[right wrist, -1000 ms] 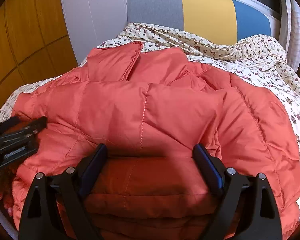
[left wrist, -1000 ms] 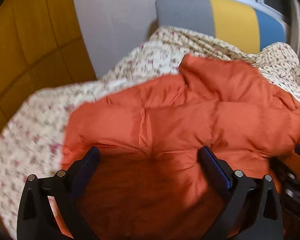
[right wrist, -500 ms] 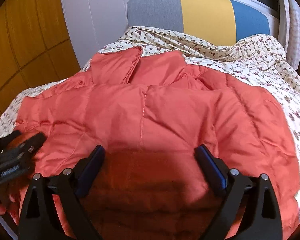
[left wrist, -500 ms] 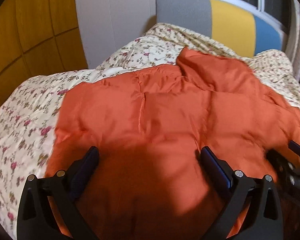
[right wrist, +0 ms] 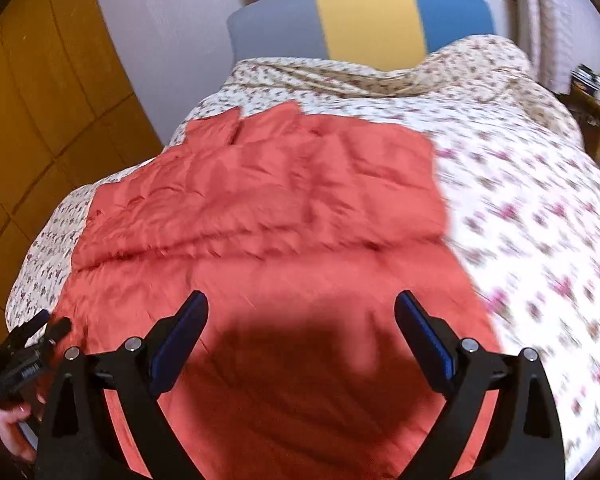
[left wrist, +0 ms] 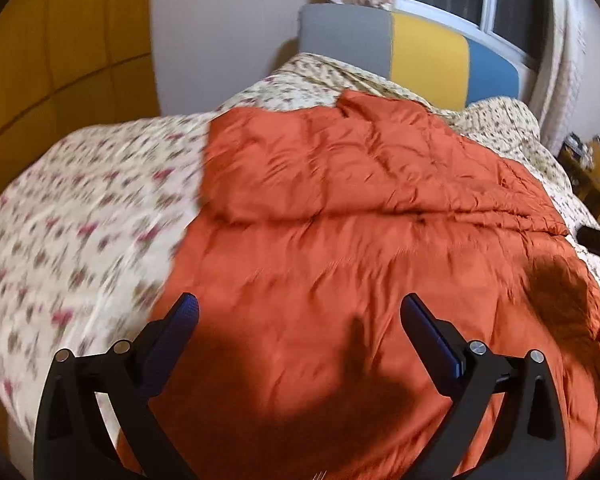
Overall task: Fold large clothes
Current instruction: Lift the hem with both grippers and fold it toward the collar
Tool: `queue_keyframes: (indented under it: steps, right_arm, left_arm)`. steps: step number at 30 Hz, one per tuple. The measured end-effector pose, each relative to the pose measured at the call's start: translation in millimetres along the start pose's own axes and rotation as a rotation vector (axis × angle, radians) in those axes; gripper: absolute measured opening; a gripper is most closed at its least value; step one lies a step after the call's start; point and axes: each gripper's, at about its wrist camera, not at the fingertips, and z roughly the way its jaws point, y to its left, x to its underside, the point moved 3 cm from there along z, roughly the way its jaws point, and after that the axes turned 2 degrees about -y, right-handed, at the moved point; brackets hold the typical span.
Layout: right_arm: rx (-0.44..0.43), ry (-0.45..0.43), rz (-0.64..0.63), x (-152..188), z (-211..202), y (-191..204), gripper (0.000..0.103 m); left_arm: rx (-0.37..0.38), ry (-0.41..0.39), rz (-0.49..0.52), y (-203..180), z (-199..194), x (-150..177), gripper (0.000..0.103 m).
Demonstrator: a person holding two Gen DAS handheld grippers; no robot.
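A: How far along is the folding looking?

B: Partly done, I'd say. The orange padded jacket (left wrist: 372, 240) is lying on the flowered bedspread (left wrist: 80, 208), with its collar end pointing toward the headboard (right wrist: 364, 24). A ridge is running across it, so one part seems to be lying doubled over the rest. I'm judging at least one more fold is waiting, plus some smoothing.

A: And the grippers?

B: The left gripper (left wrist: 298, 312) is hovering above the end of the jacket farthest from the headboard, jaws spread wide, pinching nothing. The right gripper (right wrist: 300, 308) is doing the same, spread and empty, over that same end. Neither is touching the cloth.

A: Anything getting in the way?

B: Not much. The bedspread is bunching up just below the headboard, beyond the jacket. A wooden side table (right wrist: 596, 104) is standing to the right of the headboard, well apart from the jacket. A yellow panelled wall (right wrist: 40, 120) is running off to the headboard's left. Both views are blurring, so fine creases are hard to tell.
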Motion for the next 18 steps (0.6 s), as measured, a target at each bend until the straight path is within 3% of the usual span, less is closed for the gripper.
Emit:
queue_keyframes:
  steps: [8,13,15,18]
  right_arm:
    - [0.091,0.003,0.093,48.4,-57.6,-68.1,0.088]
    - [0.120,0.035,0.154,84.8,-76.4,-99.9,0.085]
    - [0.101,0.049,0.182,98.2,-80.8,-107.5,0.083]
    - [0.062,0.074,0.206,115.9,-80.4,-108.0,0.076]
  left_arm:
    - [-0.052,0.021,-0.110,47.6,-33.3,41.1,0.100]
    - [-0.029,0.038,-0.161,65.0,-47.6,64.4,0.098]
    - [-0.010,0.061,-0.184,69.3,-50.1,75.2,0.086]
    - [0.014,0.069,-0.200,69.0,-53.2,86.0,0.076]
